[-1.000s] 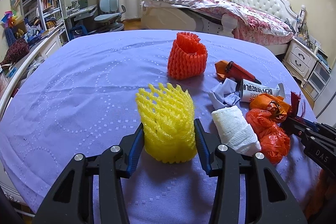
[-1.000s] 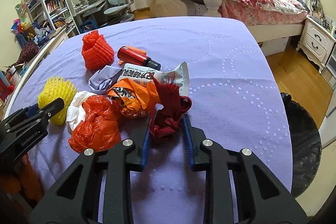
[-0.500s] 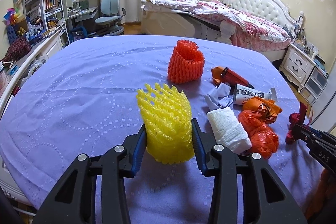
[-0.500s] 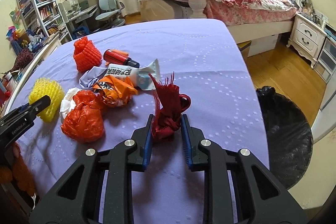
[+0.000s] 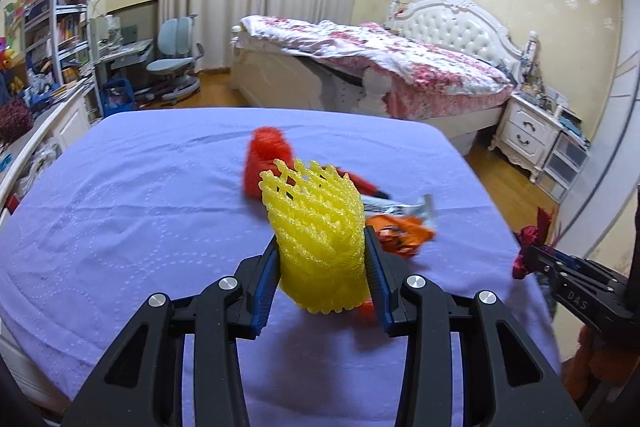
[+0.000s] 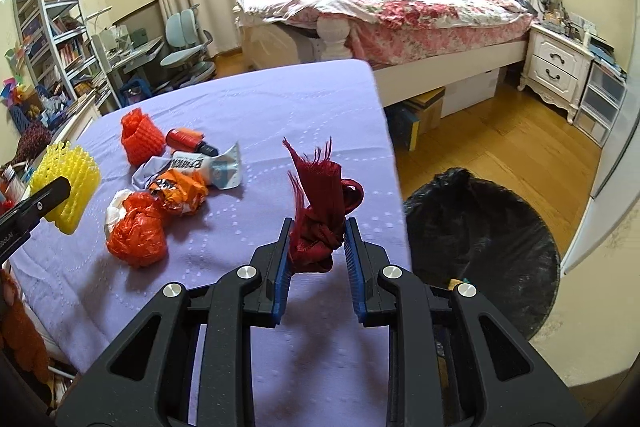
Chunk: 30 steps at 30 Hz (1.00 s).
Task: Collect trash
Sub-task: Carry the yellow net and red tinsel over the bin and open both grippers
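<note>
Right wrist view, right claw (image 6: 316, 247) gripping one dark-red mesh bag (image 6: 318, 227), left claw (image 5: 322, 267) squeezing one yellow foam net (image 5: 320, 247) (both lifted), one black bin (image 6: 500, 247).

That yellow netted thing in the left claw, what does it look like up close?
The yellow foam net sleeve is a soft-looking lattice tube, bright yellow, with a jagged open top edge. It stands roughly upright, leaning slightly, squeezed narrow at its lower half where the left gripper clamps it from both sides. It hangs lifted above the purple tablecloth, touching only the blue pads.
</note>
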### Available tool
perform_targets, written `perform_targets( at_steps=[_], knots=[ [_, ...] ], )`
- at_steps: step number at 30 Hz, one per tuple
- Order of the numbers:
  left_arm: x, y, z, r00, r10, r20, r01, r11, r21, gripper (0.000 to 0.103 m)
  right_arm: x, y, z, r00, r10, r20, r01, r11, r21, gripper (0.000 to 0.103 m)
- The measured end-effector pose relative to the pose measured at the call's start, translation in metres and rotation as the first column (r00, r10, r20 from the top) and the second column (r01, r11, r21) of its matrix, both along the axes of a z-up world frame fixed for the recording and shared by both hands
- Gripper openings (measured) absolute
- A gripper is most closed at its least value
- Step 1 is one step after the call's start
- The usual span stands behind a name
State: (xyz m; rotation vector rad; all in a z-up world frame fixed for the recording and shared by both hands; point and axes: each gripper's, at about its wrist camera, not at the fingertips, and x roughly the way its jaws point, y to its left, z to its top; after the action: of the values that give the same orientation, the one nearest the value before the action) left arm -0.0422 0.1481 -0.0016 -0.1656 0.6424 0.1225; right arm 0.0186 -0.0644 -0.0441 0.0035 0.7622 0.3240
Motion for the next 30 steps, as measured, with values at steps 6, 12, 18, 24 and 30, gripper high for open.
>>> perform_targets(
  at_steps=[6, 12, 18, 24, 30],
  knots=[
    [0.022, -0.053, 0.003, 0.992, -0.127, 0.015, 0.127, 0.992, -0.005, 0.041, 0.001, -0.039, 0.007, 0.997, -0.070, 0.016, 0.070, 0.998, 0.002, 0.024],
    [0.047, -0.100, -0.005, 0.974, -0.225, 0.002, 0.225, 0.974, -0.003, 0.041, 0.008, -0.080, 0.005, 0.989, -0.148, 0.017, 0.148, 0.989, -0.004, 0.024],
    [0.069, -0.146, -0.013, 0.953, -0.301, -0.014, 0.301, 0.953, 0.014, 0.041, 0.016, -0.108, -0.003, 0.979, -0.204, 0.014, 0.204, 0.979, -0.005, 0.024],
    [0.087, -0.178, -0.027, 0.936, -0.350, -0.044, 0.351, 0.936, 0.034, 0.041, 0.025, -0.126, -0.013, 0.971, -0.237, 0.005, 0.237, 0.971, -0.017, 0.024],
    [0.101, -0.195, -0.038, 0.925, -0.372, -0.076, 0.377, 0.925, 0.054, 0.041, 0.034, -0.140, -0.022, 0.965, -0.261, -0.010, 0.261, 0.965, -0.025, 0.024]
  ],
)
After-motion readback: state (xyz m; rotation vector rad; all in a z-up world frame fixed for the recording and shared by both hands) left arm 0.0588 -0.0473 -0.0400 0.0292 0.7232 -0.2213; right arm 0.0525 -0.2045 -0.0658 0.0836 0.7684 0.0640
